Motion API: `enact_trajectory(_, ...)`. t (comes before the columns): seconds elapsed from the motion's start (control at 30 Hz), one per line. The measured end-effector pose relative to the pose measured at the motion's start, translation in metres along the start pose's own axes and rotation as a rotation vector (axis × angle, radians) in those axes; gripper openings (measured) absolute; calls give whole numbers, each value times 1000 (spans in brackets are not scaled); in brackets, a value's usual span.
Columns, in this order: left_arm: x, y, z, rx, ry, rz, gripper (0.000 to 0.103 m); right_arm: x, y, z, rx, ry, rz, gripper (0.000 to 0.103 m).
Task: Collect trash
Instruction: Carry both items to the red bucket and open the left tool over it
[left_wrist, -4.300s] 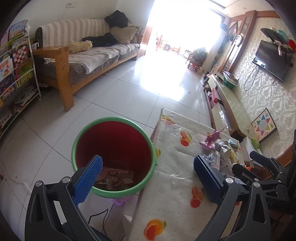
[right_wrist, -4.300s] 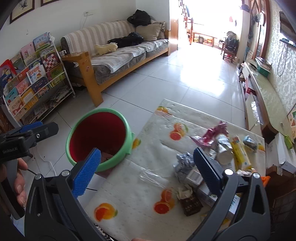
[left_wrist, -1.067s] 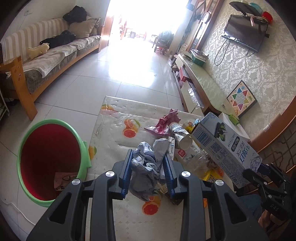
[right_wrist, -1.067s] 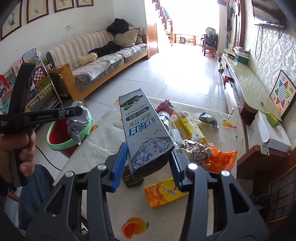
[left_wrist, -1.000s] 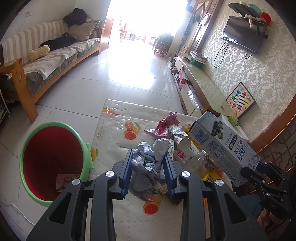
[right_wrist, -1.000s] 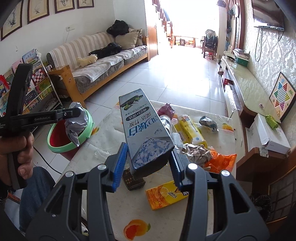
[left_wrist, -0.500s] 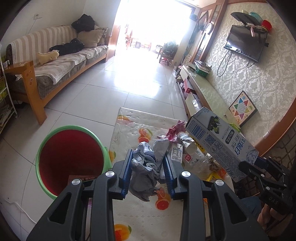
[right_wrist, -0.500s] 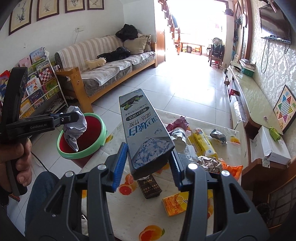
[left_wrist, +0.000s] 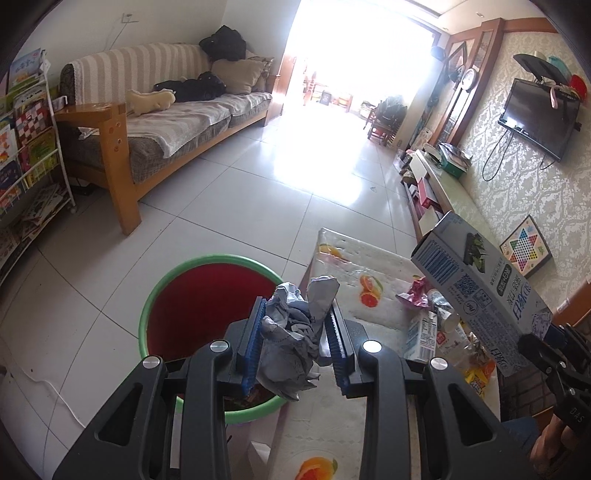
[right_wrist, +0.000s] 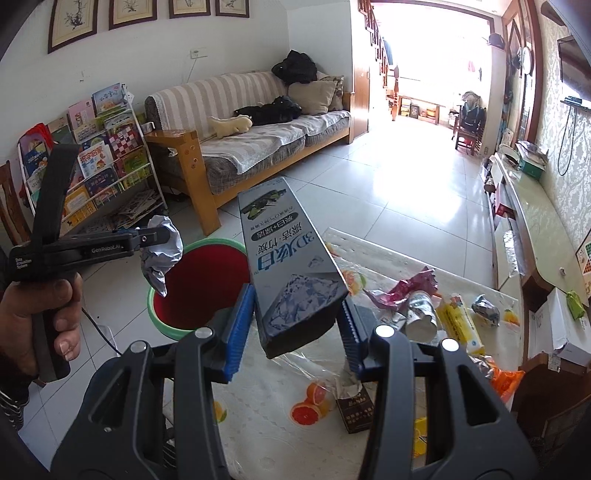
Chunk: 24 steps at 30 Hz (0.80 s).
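Observation:
My left gripper (left_wrist: 295, 343) is shut on a crumpled grey wrapper (left_wrist: 295, 339), held near the right rim of the green bin with a red inside (left_wrist: 207, 306). From the right wrist view the same wrapper (right_wrist: 162, 254) hangs over the bin (right_wrist: 203, 288) in the left gripper (right_wrist: 157, 236), gripped by a hand. My right gripper (right_wrist: 295, 325) is shut on a long grey toothpaste box (right_wrist: 284, 258), tilted up over the table's left edge. That box (left_wrist: 480, 291) shows at the right of the left wrist view.
Several pieces of trash lie on the fruit-print tablecloth (right_wrist: 266, 424): a pink wrapper (right_wrist: 406, 284), a crushed cup (right_wrist: 421, 314), a yellow packet (right_wrist: 458, 321), a brown pack (right_wrist: 354, 402), an orange bag (right_wrist: 506, 380). A sofa (right_wrist: 258, 140) and book rack (right_wrist: 92, 155) stand behind the bin.
Both grippers have travelled left with their loads. The bin now lies under the wrapper's left side, and the box has come nearer to the bin.

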<state>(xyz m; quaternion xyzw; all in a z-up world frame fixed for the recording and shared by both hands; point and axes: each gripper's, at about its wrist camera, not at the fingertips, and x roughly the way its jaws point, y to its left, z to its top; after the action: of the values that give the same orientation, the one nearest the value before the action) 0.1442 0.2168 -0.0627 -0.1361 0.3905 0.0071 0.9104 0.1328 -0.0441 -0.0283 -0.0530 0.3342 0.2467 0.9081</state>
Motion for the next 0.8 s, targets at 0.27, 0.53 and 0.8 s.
enact_trajectory(0.27,24,39,7,-46,24,46,30,35,29,14,-27,25,55,43)
enact_trajectory(0.53,39,51,12,-58,50,69,38,67,50,21,-28,49,104,43)
enact_trajectory(0.8,43,65,17,-93,36,96,76,83,63,24,-31,66,121,43)
